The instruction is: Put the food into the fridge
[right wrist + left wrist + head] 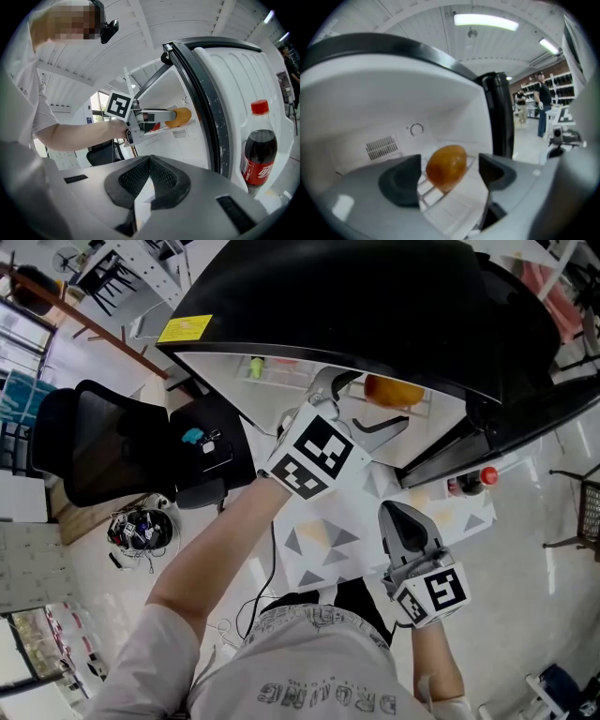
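A round orange piece of food [394, 390] [446, 167] lies on the wire shelf [436, 194] inside the open fridge [356, 306]. My left gripper [370, 407] [449, 175] reaches into the fridge and is open. Its pads stand on either side of the food with a small gap on each side. From the right gripper view the left gripper [161, 118] shows with the food [180, 117] at its tip. My right gripper [403, 521] [150, 164] hangs back outside the fridge, shut with nothing between its pads.
The fridge door [234, 93] stands open at the right with a cola bottle [258, 150] [473, 480] in its rack. A small yellow item [255, 367] lies deeper on the shelf. A black office chair [103, 446] stands to the left. People stand far off [541, 110].
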A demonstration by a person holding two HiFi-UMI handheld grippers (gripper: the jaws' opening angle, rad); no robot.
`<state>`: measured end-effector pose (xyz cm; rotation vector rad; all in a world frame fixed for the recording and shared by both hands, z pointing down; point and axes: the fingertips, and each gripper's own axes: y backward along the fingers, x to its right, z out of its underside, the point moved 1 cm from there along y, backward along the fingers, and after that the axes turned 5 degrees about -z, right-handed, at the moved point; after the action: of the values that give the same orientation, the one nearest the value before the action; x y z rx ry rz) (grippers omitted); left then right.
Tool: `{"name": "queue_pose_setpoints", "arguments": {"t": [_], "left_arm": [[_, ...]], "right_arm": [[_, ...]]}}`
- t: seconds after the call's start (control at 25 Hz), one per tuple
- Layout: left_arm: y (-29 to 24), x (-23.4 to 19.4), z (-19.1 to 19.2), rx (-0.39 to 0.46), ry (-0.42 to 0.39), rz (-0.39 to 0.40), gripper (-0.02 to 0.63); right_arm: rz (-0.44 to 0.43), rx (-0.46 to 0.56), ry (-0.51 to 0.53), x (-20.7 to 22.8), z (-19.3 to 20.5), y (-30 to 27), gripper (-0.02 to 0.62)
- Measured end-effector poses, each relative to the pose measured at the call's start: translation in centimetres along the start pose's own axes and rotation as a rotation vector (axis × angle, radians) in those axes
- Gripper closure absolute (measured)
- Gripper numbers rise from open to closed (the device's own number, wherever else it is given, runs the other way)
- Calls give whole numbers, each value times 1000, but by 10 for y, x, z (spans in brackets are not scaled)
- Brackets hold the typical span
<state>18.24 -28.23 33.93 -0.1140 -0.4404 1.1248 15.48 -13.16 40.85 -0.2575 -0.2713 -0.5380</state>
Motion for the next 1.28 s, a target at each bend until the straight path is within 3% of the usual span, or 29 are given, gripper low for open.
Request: {"name": "queue_pose_setpoints", "arguments": {"t": [0.4,1.28], "left_arm": [[48,2,13,23,58,-24,235],[169,21,65,75,186,-102,426]], "right_arm": [[15,9,25,-23,-3,-1,592],[98,64,121,-69,-28,14,593]]}}
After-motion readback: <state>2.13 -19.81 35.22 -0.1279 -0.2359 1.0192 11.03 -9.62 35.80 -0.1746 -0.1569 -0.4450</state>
